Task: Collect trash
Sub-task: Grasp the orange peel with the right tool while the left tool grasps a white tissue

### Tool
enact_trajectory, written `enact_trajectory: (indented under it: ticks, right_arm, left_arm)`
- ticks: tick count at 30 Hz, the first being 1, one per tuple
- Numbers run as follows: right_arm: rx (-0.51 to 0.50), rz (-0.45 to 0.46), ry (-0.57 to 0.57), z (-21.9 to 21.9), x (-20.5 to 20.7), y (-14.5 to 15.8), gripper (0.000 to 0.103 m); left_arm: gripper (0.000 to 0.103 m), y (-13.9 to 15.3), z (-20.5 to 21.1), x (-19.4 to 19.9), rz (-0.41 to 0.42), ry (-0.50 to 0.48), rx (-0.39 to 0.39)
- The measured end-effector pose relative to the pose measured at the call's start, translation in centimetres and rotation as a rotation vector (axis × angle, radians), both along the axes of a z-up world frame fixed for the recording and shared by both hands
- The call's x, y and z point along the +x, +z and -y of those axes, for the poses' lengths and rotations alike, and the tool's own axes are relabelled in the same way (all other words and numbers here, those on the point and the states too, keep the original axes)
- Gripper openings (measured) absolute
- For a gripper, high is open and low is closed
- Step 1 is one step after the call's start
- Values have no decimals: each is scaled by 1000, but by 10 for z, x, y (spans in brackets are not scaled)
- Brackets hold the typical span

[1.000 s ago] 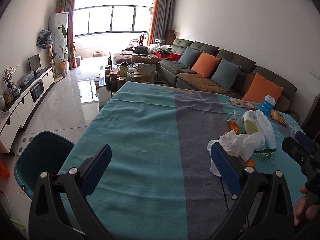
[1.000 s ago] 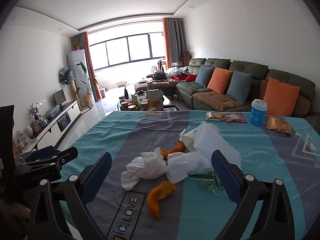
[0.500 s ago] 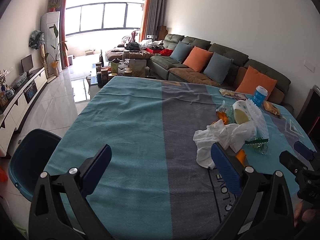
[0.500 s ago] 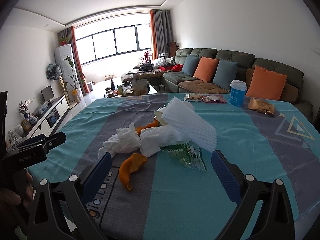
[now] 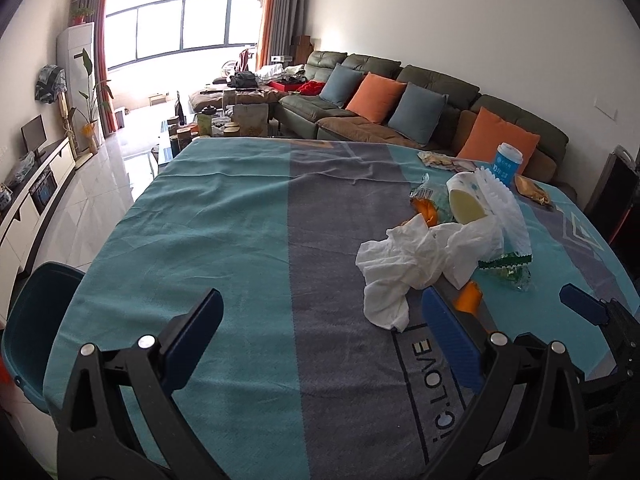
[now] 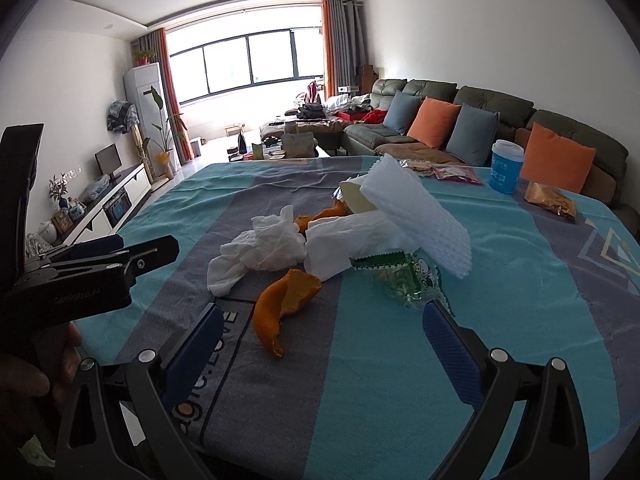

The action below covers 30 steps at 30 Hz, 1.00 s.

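Note:
A trash pile lies on the table: crumpled white tissues (image 6: 264, 250) (image 5: 400, 268), an orange peel (image 6: 286, 304) (image 5: 468, 298), a green wrapper (image 6: 404, 276) (image 5: 506, 266), white foam netting (image 6: 420, 216) (image 5: 502, 208) and a tipped paper cup (image 5: 464, 202). My left gripper (image 5: 320, 336) is open and empty above the near table edge, left of the pile. My right gripper (image 6: 320, 344) is open and empty, just in front of the peel. A dark teal bin (image 5: 28, 320) stands on the floor at the table's left edge.
A blue cup (image 6: 506, 166) and snack packets (image 6: 550, 198) sit at the table's far right. The table carries a teal and grey cloth (image 5: 224, 220). A sofa with cushions (image 5: 400, 108) stands behind; a TV cabinet (image 5: 28, 196) lines the left wall.
Both grippers have drawn back toward the near table edge and tilted down, so the pile sits lower and farther in each view. Both stay open; nothing was picked up.

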State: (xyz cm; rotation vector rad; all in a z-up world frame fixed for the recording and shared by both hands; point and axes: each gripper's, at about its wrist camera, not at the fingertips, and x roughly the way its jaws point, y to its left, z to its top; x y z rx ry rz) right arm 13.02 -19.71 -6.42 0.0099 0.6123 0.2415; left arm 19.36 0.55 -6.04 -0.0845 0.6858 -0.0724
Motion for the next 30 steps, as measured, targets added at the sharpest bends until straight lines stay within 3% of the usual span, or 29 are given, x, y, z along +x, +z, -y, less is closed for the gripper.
enact_trajectory:
  ticks: [7, 19, 28, 30]
  right_arm:
    - [-16, -30, 21, -8, 9, -9, 96]
    - [-50, -99, 65, -23, 23, -23, 71]
    - [-52, -137, 92, -29, 31, -30, 56]
    - [-52, -138, 98, -31, 31, -30, 49]
  left_arm:
    - [97, -6, 13, 19, -37, -47, 5]
    - [97, -17, 38, 56, -102, -128, 20]
    - [67, -36, 49, 71, -165, -163, 24]
    - [56, -38, 49, 72, -167, -175, 9]
